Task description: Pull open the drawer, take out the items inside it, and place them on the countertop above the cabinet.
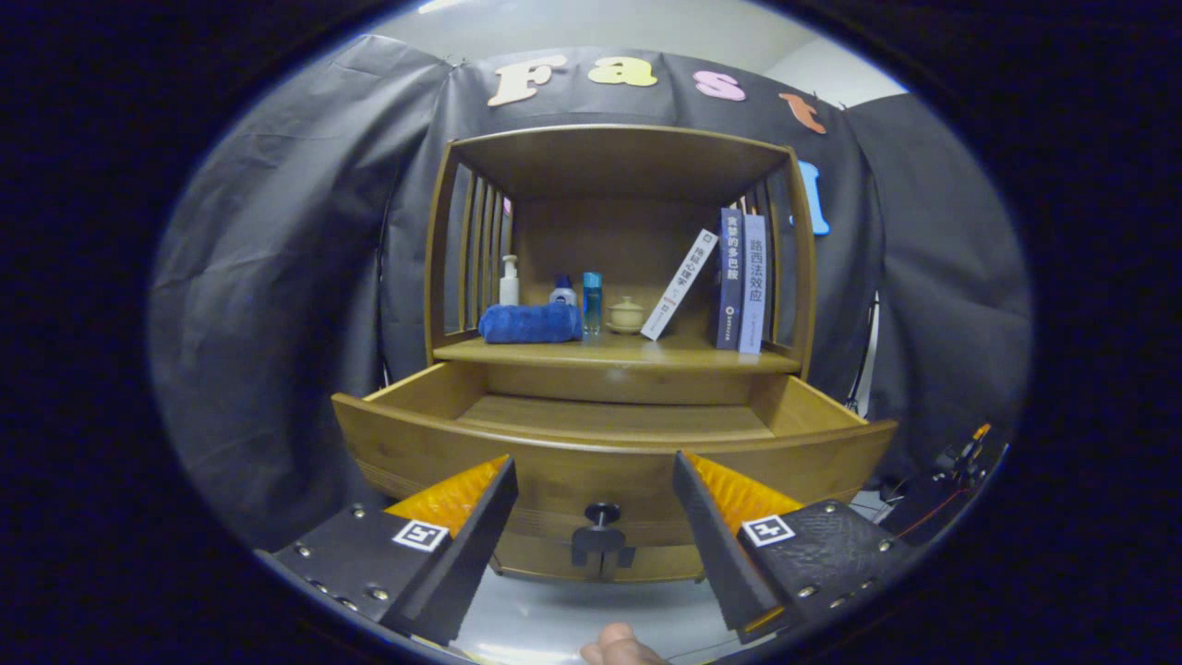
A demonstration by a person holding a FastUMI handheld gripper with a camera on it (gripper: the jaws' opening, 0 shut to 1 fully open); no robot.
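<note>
We hold the gripper point(594, 480) wide open and empty. At twelve o'clock, the wooden drawer point(609, 448) stands pulled open, its knob point(602, 512) between our fingers.

1. The drawer point(609, 434) stands pulled out below the countertop point(614, 354).
2. The gripper point(596, 480) is spread apart, fingers either side of the drawer's knob point(602, 511), touching nothing.
3. A blue towel point(530, 323) lies on the countertop.

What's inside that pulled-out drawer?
The drawer shows only bare wooden floor toward its back; its front panel hides the near part. The open tongs sit before it, either side of the knob.
</note>
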